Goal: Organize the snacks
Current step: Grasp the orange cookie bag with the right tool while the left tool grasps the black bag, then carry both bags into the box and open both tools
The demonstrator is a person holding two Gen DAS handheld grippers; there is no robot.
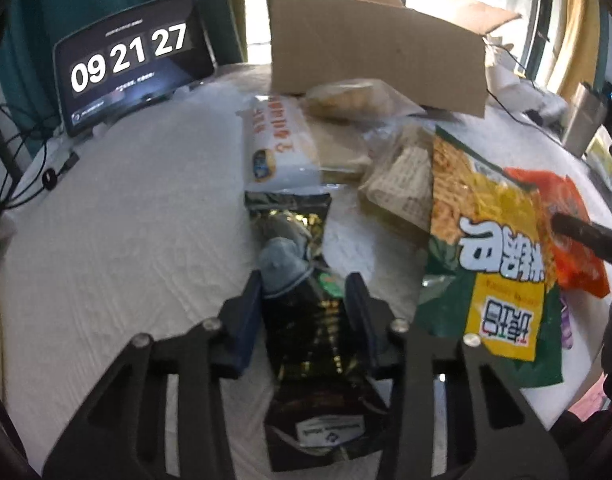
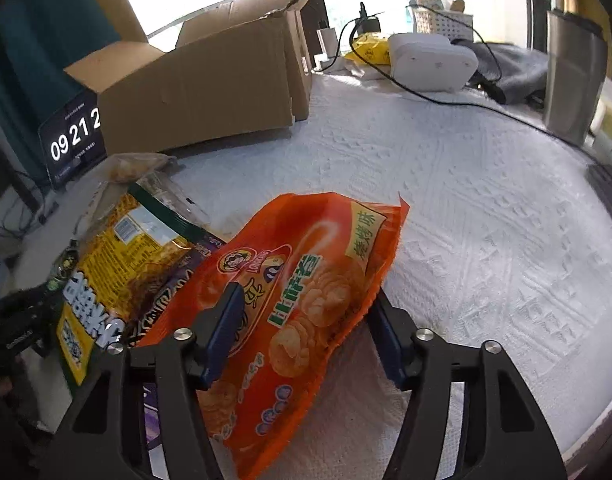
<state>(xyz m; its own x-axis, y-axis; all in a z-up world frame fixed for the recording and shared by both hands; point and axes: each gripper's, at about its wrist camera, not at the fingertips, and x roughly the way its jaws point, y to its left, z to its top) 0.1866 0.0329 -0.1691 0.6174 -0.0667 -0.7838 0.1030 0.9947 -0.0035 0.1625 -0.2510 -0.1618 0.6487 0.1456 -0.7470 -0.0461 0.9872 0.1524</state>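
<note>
My left gripper (image 1: 306,284) has its jaws around a black and gold snack bag (image 1: 306,320) that lies on the white cloth. My right gripper (image 2: 306,300) has its jaws around an orange chip bag (image 2: 302,292), which is lifted at a slant; it also shows in the left wrist view (image 1: 566,208). A yellow and green noodle-snack bag (image 1: 490,248) lies beside it, also seen from the right wrist (image 2: 118,272). A white bag (image 1: 282,144), a clear bag of round snacks (image 1: 346,100) and a cracker pack (image 1: 402,176) lie in front of an open cardboard box (image 1: 378,60).
A tablet clock (image 1: 130,60) stands at the back left with cables beside it. A purple pack (image 2: 162,304) lies under the orange bag. A white device (image 2: 430,60), cables, dark cloth and a metal container (image 2: 574,72) sit at the back right.
</note>
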